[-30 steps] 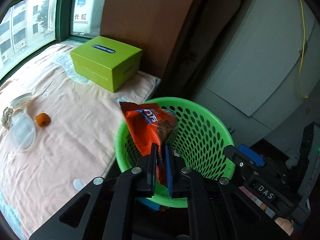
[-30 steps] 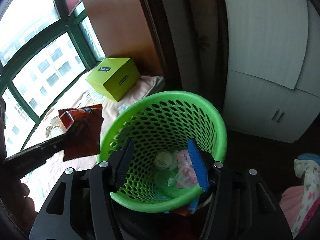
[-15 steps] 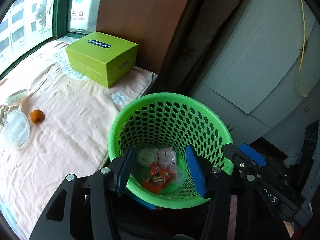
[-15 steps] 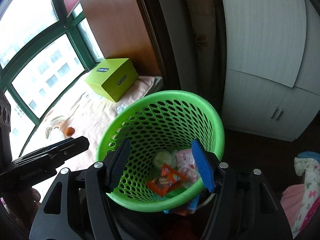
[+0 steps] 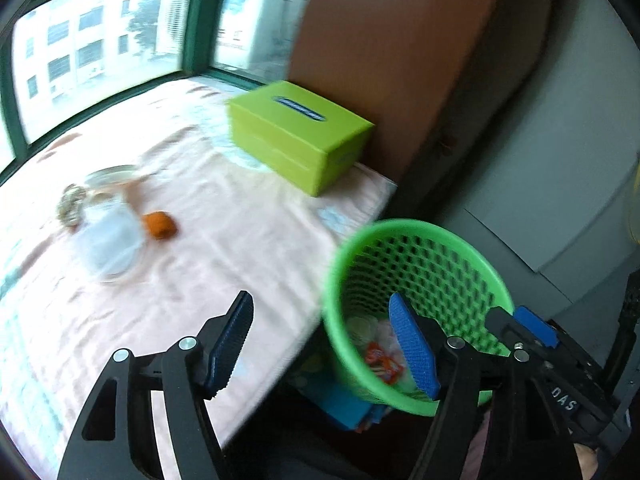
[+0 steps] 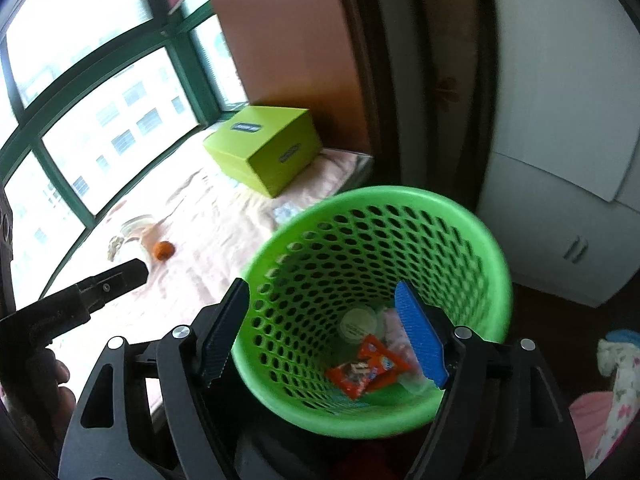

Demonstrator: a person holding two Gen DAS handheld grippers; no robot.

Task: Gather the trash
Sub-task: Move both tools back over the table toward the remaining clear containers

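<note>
A green perforated basket [image 6: 492,256] stands beside the bed; the orange snack wrapper [image 6: 366,368] lies inside with a round lid and clear wrappers. It also shows in the left wrist view [image 5: 472,256]. My right gripper [image 6: 322,340] is open, its jaws wide on either side of the basket's near rim, holding nothing. My left gripper [image 5: 326,344] is open and empty over the bed's edge, left of the basket. A small orange piece [image 5: 159,225] and a clear plastic container [image 5: 110,240] lie on the pink sheet [image 5: 200,280].
A lime-green box [image 5: 296,136] sits at the bed's far corner by a brown panel. Windows run along the bed's far side. A grey-white cabinet [image 6: 560,160] stands behind the basket. Patterned cloth [image 6: 612,380] lies on the floor at right.
My left gripper opened and dropped the orange wrapper into the basket, then swung left toward the bed. The right gripper stayed open around the basket.
</note>
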